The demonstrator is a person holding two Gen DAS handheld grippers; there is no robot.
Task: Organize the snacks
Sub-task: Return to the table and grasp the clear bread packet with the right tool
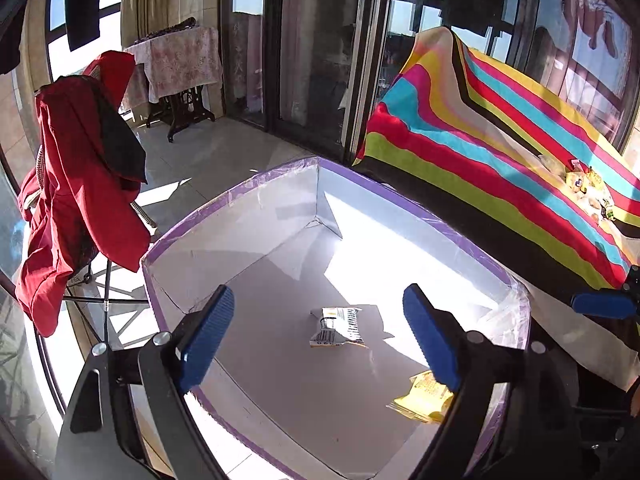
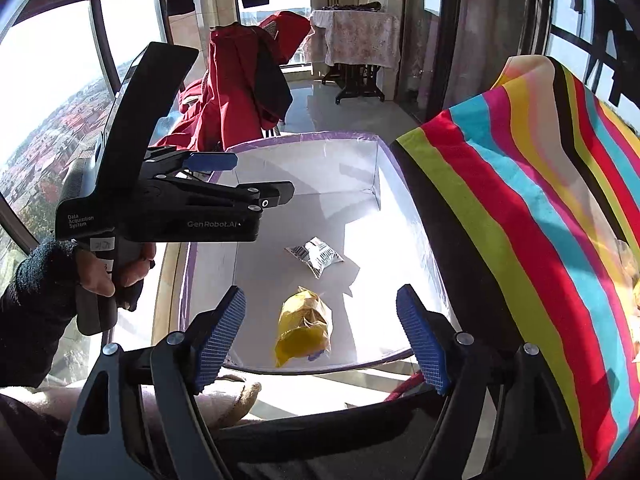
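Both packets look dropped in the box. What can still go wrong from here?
1. More snacks lie on the striped cloth, which drapes loosely, so a grab may snag fabric.
2. The left hand-held gripper and right hand-held gripper hang open over one box, so they may collide.
3. Sun glare across the box floor may hide the white packet.

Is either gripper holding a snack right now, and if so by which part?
Nothing is held. Both the left gripper and right gripper are open and empty; the white packet and yellow packet lie loose in the box.
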